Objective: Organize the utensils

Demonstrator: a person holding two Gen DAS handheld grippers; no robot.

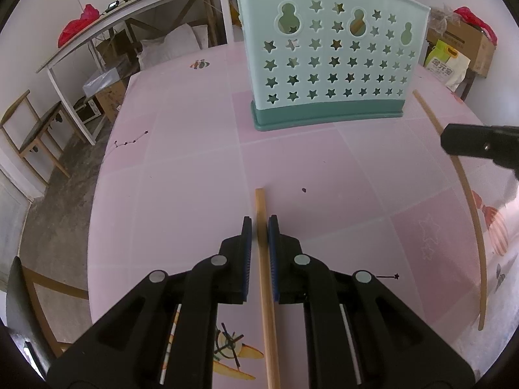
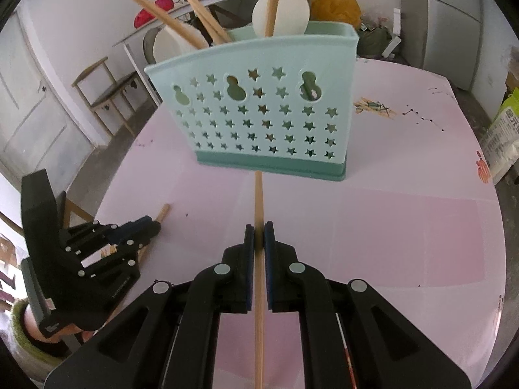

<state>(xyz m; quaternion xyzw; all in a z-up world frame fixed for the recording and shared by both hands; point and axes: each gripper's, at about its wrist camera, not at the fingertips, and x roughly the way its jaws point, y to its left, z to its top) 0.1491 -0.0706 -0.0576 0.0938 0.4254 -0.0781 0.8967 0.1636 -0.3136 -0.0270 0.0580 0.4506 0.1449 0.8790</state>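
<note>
Tongs [image 2: 259,227] grip chopstick [image 2: 258,194]; holder [image 2: 259,123] holds chopsticks [image 2: 181,29].

The utensil holder [image 2: 259,120] looks like smooth, faintly glossy mint plastic pierced with star cut-outs, on a darker green plastic base. The chopsticks [image 1: 264,278] are pale, matt wood. The table [image 1: 181,168] wears a smooth pink printed covering with a soft sheen.

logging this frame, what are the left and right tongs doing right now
Left tongs: shut on a wooden chopstick.
Right tongs: shut on another wooden chopstick.
</note>
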